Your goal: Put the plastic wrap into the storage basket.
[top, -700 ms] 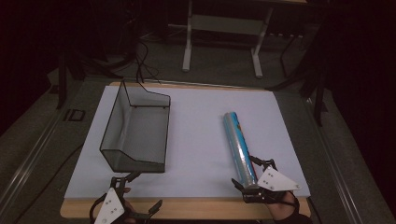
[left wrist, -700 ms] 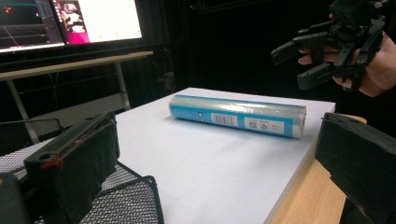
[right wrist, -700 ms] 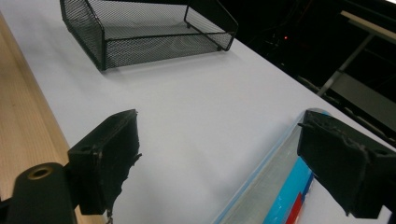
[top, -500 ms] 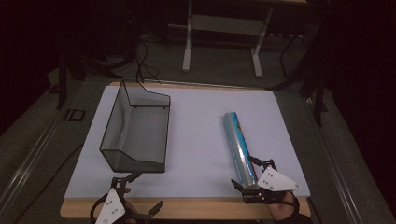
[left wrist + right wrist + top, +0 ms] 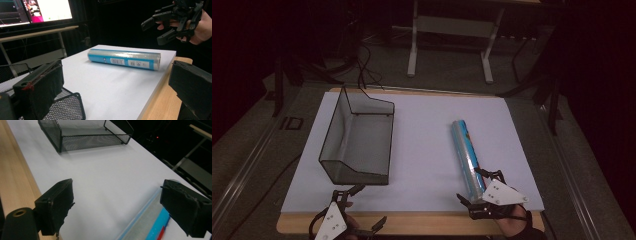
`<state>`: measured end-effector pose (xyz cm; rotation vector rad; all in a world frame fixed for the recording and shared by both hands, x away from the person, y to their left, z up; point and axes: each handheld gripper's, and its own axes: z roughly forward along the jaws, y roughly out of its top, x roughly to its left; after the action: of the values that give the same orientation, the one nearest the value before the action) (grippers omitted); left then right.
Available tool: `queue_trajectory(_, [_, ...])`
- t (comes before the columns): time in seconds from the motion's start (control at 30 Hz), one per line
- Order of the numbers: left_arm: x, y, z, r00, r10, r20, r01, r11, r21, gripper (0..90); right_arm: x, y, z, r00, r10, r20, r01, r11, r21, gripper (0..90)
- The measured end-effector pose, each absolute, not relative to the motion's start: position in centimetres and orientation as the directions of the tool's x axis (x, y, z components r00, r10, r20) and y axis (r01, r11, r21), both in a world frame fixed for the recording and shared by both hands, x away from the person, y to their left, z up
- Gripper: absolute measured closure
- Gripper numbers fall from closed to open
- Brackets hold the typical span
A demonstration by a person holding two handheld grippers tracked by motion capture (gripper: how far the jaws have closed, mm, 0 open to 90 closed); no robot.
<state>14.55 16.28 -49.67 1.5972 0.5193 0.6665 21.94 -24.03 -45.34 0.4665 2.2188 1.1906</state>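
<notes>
At 5 o'clock on the table (image 5: 557, 217), nearest the wooden front edge, the right gripper (image 5: 476, 189) sits with its 2 jaws spread wide and nothing clamped; in the right gripper view the near end of the blue wrapped roll (image 5: 150, 225) lies low by the far jaw, apart from both pads. At 7 o'clock the left gripper (image 5: 362, 206) is also wide, gripping nothing. Farther in, the roll (image 5: 467, 155) lies flat on the white sheet (image 5: 422, 135), running from 5 toward 1 o'clock. The black wire-mesh tray (image 5: 357, 140) stands at 10 o'clock, well apart from the roll, just beyond the left gripper.
</notes>
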Motion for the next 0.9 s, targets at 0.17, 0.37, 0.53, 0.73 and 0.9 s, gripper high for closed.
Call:
queue_trajectory(0.17, [14.5,16.2,-49.7,0.731,0.672,0.119,-0.043,-0.129,0.991,0.4,22.3,-23.7,-43.9,-0.787,0.553,-0.273,0.049,0.497,0.866,10.2])
queue_trajectory(0.37, [14.6,16.1,-49.8,0.739,0.663,0.116,-0.036,-0.133,0.99,0.4,23.4,-23.6,-42.4,-0.77,0.579,-0.266,0.06,0.481,0.874,9.3])
queue_trajectory(0.53, [14.6,16.1,-49.8,0.744,0.659,0.11,-0.037,-0.125,0.992,0.4,24.4,-23.4,-41.7,-0.75,0.599,-0.279,0.068,0.49,0.869,9.2])
queue_trajectory(0.73, [14.6,16.1,-49.8,0.745,0.658,0.112,-0.038,-0.126,0.991,0.4,25.9,-23.1,-41.0,-0.726,0.63,-0.276,0.099,0.494,0.864,8.7])
queue_trajectory(0.9, [14.6,16.1,-49.8,0.742,0.659,0.12,-0.043,-0.133,0.99,0.4,27.8,-22.9,-40.9,-0.698,0.666,-0.264,0.148,0.495,0.856,8.8])
